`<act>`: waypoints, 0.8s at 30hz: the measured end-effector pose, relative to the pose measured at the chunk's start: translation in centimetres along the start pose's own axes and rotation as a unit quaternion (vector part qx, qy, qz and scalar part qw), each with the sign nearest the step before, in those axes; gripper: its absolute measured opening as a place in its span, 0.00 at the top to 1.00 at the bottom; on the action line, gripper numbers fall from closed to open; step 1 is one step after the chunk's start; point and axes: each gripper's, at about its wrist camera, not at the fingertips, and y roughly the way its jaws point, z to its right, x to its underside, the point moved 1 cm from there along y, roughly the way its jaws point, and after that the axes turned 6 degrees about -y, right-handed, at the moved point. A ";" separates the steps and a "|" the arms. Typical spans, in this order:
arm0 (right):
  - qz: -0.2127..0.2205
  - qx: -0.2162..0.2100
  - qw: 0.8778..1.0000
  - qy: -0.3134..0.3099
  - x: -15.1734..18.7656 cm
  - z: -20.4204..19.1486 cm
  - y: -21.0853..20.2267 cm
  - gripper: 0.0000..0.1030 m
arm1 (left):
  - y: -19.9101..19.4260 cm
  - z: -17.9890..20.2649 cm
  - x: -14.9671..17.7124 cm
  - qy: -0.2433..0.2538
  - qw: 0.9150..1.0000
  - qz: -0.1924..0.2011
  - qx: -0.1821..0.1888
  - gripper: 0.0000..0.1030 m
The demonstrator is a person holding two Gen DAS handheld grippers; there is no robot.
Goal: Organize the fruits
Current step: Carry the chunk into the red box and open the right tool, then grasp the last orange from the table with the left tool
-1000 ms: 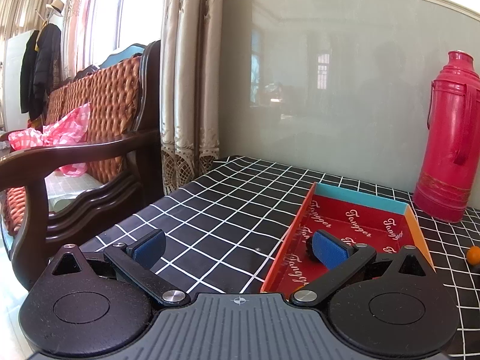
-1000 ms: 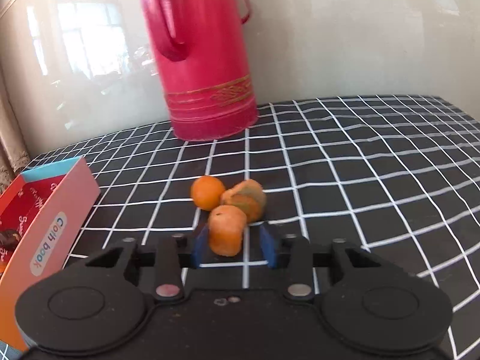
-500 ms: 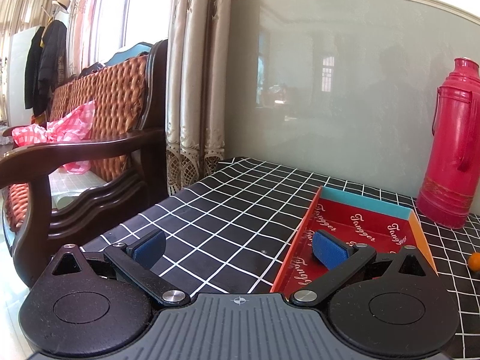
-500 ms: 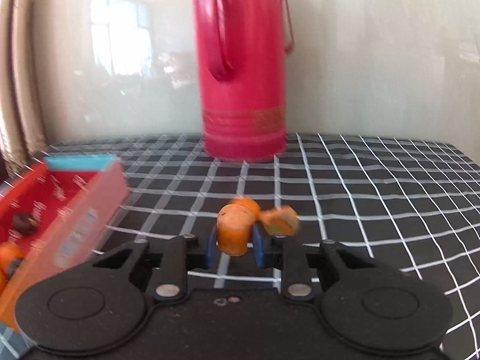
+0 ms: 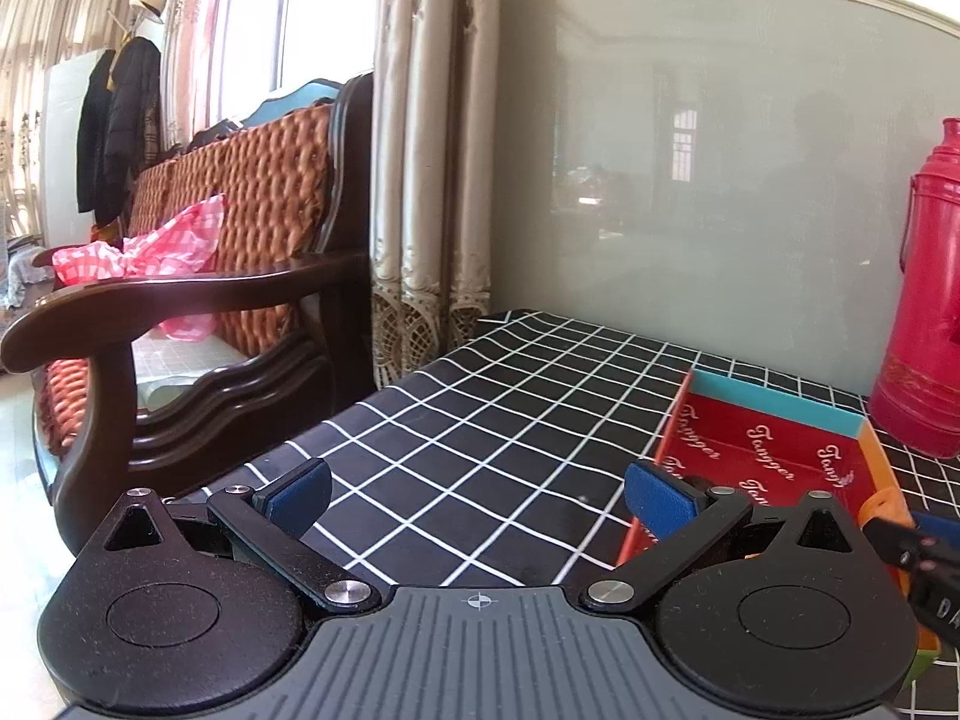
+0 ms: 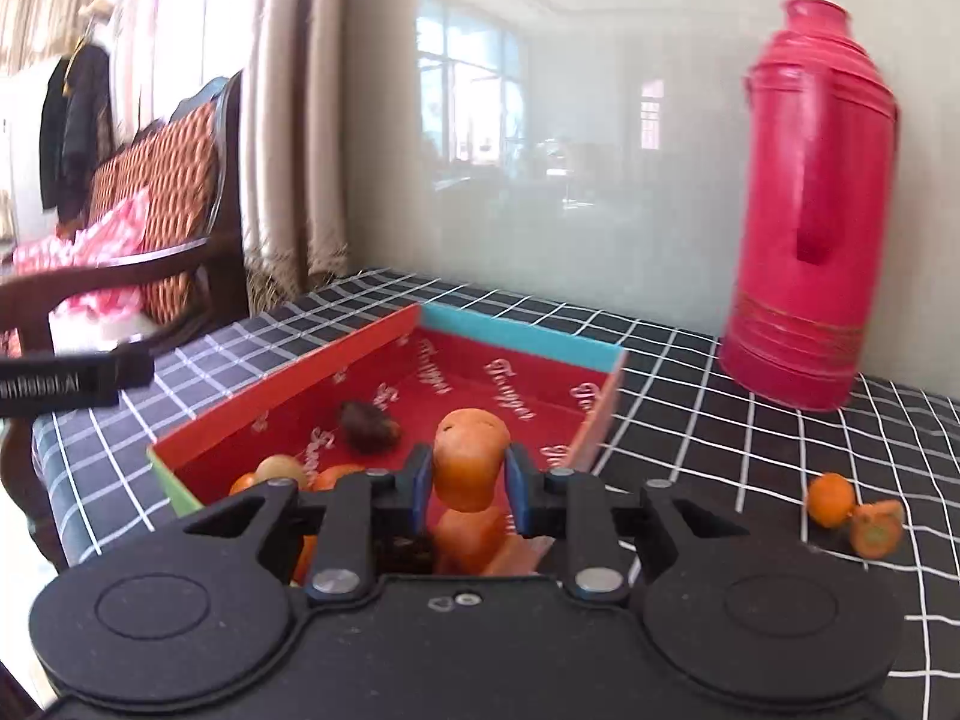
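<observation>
my right gripper (image 6: 467, 487), jaws easing open, pinches an orange fruit (image 6: 470, 459) above the red tray (image 6: 288, 405); left gripper (image 5: 477, 495) gapes empty over the black checked tablecloth (image 5: 480, 420), wooden sofa (image 5: 240, 228) beside.

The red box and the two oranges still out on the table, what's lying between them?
Nothing: in the right wrist view only bare checked tablecloth separates the red box from the two oranges.

The right gripper (image 6: 467, 483) holds an orange fruit (image 6: 471, 457) over the red box (image 6: 288, 396); its jaws are opening. Two fruits (image 6: 852, 510) lie near the tablecloth's right edge.
</observation>
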 end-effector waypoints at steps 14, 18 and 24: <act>0.053 0.247 0.967 0.035 2.0 5.7 -5.4 0.13 | -1.2 4.0 0.5 0.037 0.997 0.015 0.066 0.00; 0.042 0.371 0.925 0.077 3.7 9.4 -7.7 0.06 | -2.5 8.4 1.3 0.076 0.986 0.013 0.146 0.00; 0.016 0.476 0.865 0.157 6.4 15.2 -10.9 0.06 | -4.3 16.3 2.9 0.133 0.960 0.002 0.245 0.00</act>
